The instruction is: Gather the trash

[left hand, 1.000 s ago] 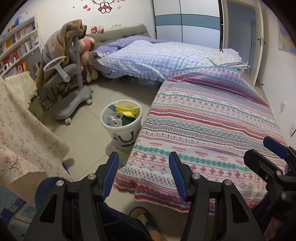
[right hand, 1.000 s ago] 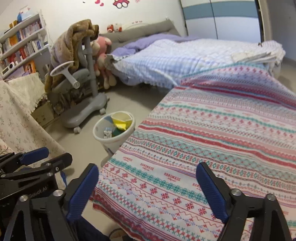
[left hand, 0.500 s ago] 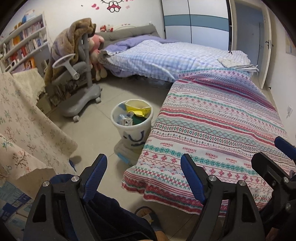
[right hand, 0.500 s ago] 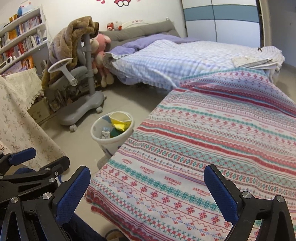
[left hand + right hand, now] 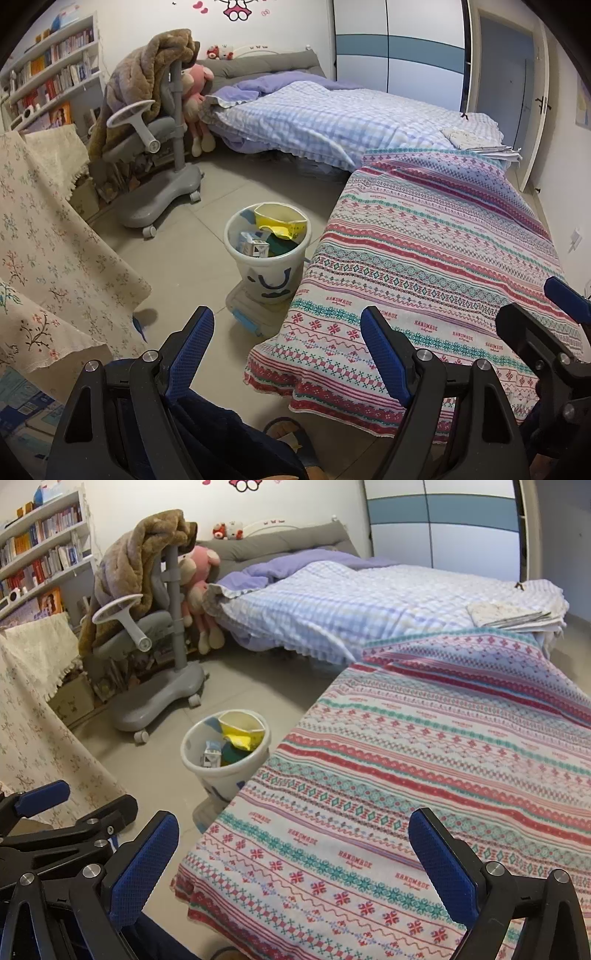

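Left gripper (image 5: pixel 286 349): jaws spread wide, nothing between the blue pads; held above floor and bed corner.
Right gripper (image 5: pixel 293 864): jaws wide apart, empty, over the patterned bedspread (image 5: pixel 424 775).
Trash bin (image 5: pixel 267 258): white pail on the grey tile floor, just beside the bedspread's edge (blue smile drawn on its side).
Bin contents: yellow packaging (image 5: pixel 280 221), small carton (image 5: pixel 255 245), something dark green.
Surroundings: grey chair (image 5: pixel 159 147) with a brown blanket, well apart from the bin.
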Motion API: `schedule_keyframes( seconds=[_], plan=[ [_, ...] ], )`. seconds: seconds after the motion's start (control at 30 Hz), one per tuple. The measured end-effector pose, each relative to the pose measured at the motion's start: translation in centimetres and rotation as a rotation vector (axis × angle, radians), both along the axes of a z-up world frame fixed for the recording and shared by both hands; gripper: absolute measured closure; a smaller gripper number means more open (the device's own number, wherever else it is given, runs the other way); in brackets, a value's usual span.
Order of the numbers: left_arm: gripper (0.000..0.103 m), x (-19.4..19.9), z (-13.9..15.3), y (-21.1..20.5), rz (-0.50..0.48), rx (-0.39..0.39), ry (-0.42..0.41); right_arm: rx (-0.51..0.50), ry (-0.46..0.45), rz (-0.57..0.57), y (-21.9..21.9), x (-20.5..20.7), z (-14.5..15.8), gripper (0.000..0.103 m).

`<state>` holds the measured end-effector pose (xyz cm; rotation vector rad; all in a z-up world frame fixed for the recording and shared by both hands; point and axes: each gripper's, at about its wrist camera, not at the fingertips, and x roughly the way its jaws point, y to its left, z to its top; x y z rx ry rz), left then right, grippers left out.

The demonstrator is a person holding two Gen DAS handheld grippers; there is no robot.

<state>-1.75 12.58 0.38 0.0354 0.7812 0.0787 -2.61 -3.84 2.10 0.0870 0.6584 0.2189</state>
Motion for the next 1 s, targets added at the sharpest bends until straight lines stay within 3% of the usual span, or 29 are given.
schedule_keyframes(
  seconds=[1.0],
  plan=[
    [0.019,-0.3,0.2,-1.2,-0.042,-0.002,-0.009,0.009,-0.002,-0.078,-1.3,0.1,0.3,0.001]
  ],
)
